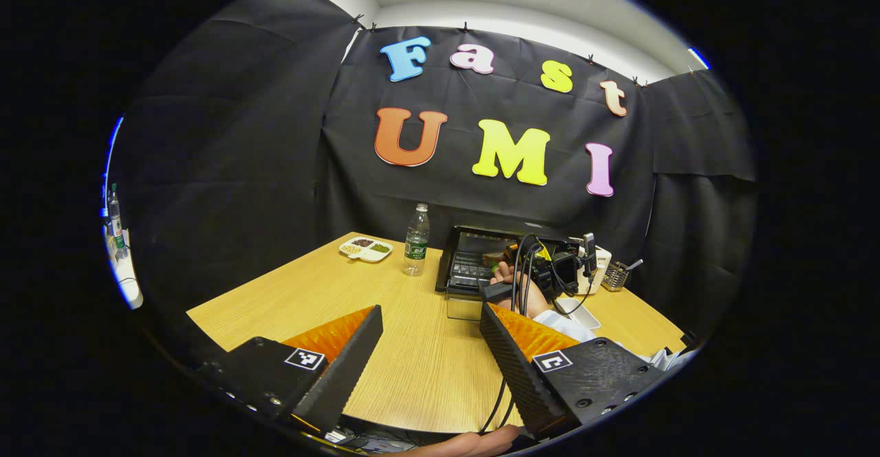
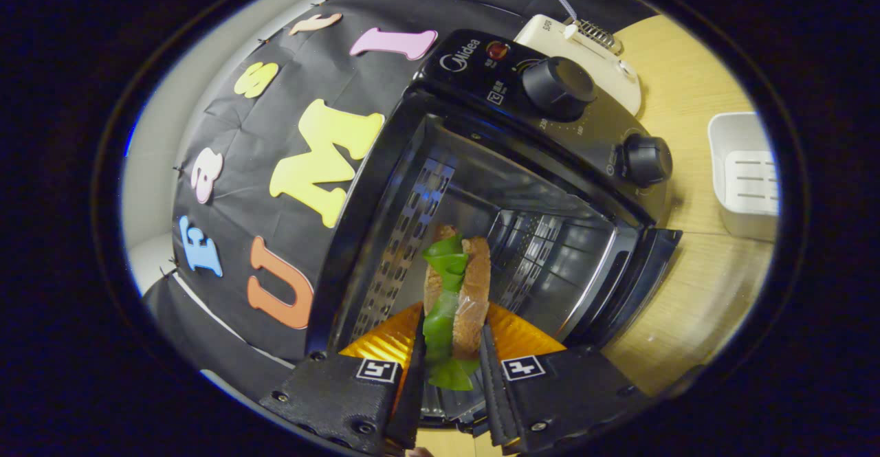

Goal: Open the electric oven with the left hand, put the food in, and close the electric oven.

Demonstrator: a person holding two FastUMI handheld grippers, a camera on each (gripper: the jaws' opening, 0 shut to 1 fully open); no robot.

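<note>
The black electric oven (image 2: 543,120) fills the right gripper view close up, its door hanging open and its dark chamber (image 2: 522,237) exposed. My right gripper (image 2: 450,347) is shut on a sandwich (image 2: 457,292) of brown bread and green lettuce, held on edge at the oven's mouth. In the left gripper view the same oven (image 1: 474,258) stands far off on the wooden table (image 1: 412,347), door down, with the other gripper (image 1: 550,271) and a hand in front of it. My left gripper (image 1: 430,326) hangs open above the table, nothing between its fingers.
A water bottle (image 1: 416,240) and a divided white dish (image 1: 366,248) with food sit left of the oven. A white tray (image 2: 746,175) lies right of it, with a cream appliance (image 2: 584,51) behind. A utensil holder (image 1: 617,275) stands at the far right.
</note>
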